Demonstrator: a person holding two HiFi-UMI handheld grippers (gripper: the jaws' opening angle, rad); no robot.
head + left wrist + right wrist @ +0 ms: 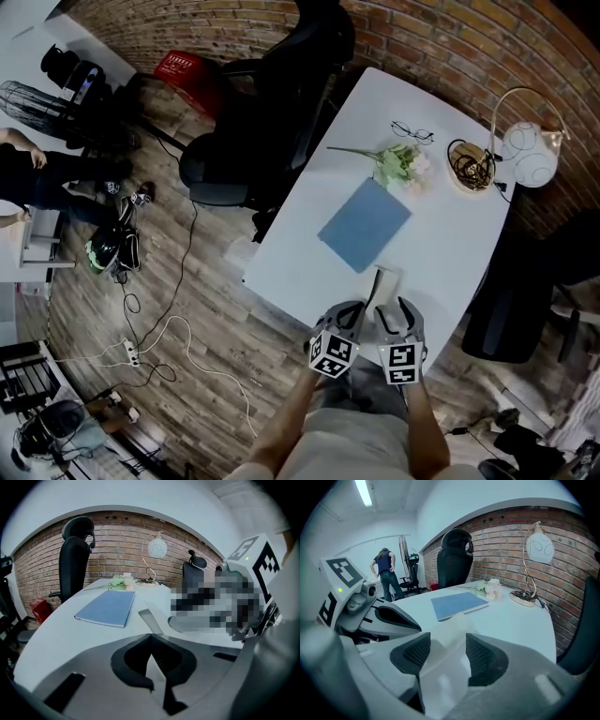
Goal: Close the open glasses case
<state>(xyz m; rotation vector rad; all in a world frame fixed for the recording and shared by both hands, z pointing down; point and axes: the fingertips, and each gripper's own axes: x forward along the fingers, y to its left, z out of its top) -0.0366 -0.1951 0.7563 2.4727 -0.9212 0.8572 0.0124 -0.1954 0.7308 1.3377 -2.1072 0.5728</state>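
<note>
The white glasses case (383,279) lies near the front edge of the white table (300,244), between both grippers. My left gripper (352,314) comes at it from the left. In the left gripper view its jaws (150,639) are pressed together on a thin white flap of the case (149,619), which sticks out past the tips. My right gripper (394,311) holds the case from the right. In the right gripper view the case (450,634) fills the gap between the ribbed pads (483,656). Whether the lid is down is hidden.
A blue book (364,225) lies mid-table, with flowers (398,167), spectacles (412,132), a dish of cables (471,165) and a globe lamp (525,150) beyond. A black office chair (253,141) stands left of the table. A person (386,573) stands far back.
</note>
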